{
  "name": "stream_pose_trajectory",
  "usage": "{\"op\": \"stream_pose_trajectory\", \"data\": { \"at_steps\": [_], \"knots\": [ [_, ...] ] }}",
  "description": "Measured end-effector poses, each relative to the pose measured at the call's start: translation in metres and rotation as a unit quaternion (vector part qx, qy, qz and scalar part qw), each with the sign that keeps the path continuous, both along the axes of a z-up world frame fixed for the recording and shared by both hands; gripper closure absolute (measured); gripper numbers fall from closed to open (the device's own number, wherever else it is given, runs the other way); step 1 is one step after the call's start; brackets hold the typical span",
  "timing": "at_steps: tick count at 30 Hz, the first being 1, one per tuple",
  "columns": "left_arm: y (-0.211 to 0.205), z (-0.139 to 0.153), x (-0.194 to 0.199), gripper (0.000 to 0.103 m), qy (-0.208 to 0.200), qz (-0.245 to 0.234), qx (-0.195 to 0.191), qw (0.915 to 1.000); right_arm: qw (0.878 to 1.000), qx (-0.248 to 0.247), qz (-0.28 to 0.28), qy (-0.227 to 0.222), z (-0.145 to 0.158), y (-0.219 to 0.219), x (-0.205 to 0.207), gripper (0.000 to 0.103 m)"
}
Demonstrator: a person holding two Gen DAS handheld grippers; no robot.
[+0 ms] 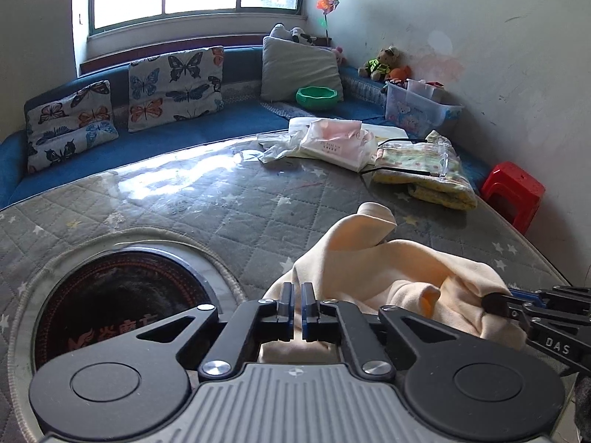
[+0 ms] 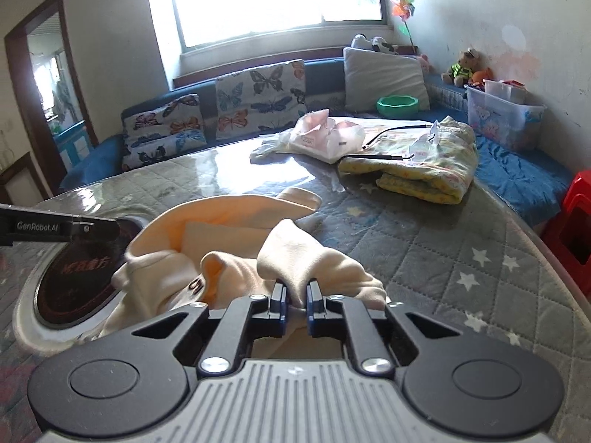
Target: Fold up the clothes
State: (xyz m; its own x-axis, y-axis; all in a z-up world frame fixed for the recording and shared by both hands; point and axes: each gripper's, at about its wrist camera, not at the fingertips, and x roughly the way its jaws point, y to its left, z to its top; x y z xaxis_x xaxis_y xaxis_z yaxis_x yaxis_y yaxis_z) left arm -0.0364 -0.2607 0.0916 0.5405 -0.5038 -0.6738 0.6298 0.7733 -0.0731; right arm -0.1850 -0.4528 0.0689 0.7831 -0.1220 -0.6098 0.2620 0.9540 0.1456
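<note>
A cream garment (image 2: 236, 243) is bunched on the quilted table cover (image 2: 461, 258), beside the round hotplate (image 1: 122, 306). Right gripper (image 2: 295, 297) is clamped on a fabric fold, seemingly to lift an edge. Left gripper (image 1: 297, 310) is nearly closed; whether cloth is pinched cannot be told. Open cover remains ahead, before the folded yellow blanket (image 2: 417, 170).

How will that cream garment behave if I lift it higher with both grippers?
Likely floppy: the cream garment already sags in soft bunched folds between the right gripper and left gripper. Probably light, since small pinches hold it. It may drag on the quilted table cover, whose surface looks glossy, so sliding seems likely.
</note>
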Motion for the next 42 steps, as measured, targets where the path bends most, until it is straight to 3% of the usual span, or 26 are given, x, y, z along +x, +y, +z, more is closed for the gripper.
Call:
{"op": "stream_pose_trajectory", "data": {
  "at_steps": [4,6,8,13,18,19,20,22,23,31,42],
  "knots": [
    [0.002,0.001,-0.005,0.094,0.001,-0.008,0.001,1.0000,1.000,-0.001,0.015,0.001,0.003,0.008,-0.022,0.094],
    [-0.002,0.001,-0.004,0.080,0.001,-0.010,0.001,1.0000,1.000,-0.002,0.025,0.005,0.002,0.013,-0.033,0.094],
    [-0.009,-0.002,-0.003,0.057,0.001,-0.011,0.004,0.9999,0.999,-0.004,0.033,0.009,0.001,0.017,-0.042,0.094],
    [-0.032,-0.014,0.002,0.042,0.008,-0.028,0.015,0.9995,0.999,-0.002,0.043,0.021,-0.002,0.023,-0.059,0.095],
    [-0.051,-0.030,0.007,0.042,0.019,-0.043,0.034,0.9983,0.999,-0.005,0.046,0.023,-0.003,0.024,-0.063,0.095],
    [-0.054,-0.033,0.007,0.047,0.018,-0.047,0.039,0.9980,0.999,-0.005,0.045,0.022,-0.003,0.024,-0.062,0.094],
    [-0.056,-0.037,0.008,0.065,0.017,-0.051,0.044,0.9976,0.999,-0.005,0.044,0.022,-0.002,0.024,-0.062,0.094],
    [-0.056,-0.042,0.011,0.086,0.030,-0.055,0.047,0.9969,0.999,-0.005,0.043,0.020,-0.002,0.023,-0.061,0.095],
    [-0.056,-0.045,0.013,0.092,0.037,-0.057,0.048,0.9965,0.999,-0.005,0.042,0.019,-0.002,0.022,-0.061,0.094],
    [-0.023,-0.027,0.018,0.098,0.024,-0.036,0.012,0.9990,0.999,-0.005,0.037,0.012,0.000,0.019,-0.058,0.095],
    [0.050,0.029,0.038,0.098,-0.019,0.046,-0.061,0.9969,0.993,-0.026,0.074,-0.087,0.054,0.041,-0.003,0.095]
  ]
}}
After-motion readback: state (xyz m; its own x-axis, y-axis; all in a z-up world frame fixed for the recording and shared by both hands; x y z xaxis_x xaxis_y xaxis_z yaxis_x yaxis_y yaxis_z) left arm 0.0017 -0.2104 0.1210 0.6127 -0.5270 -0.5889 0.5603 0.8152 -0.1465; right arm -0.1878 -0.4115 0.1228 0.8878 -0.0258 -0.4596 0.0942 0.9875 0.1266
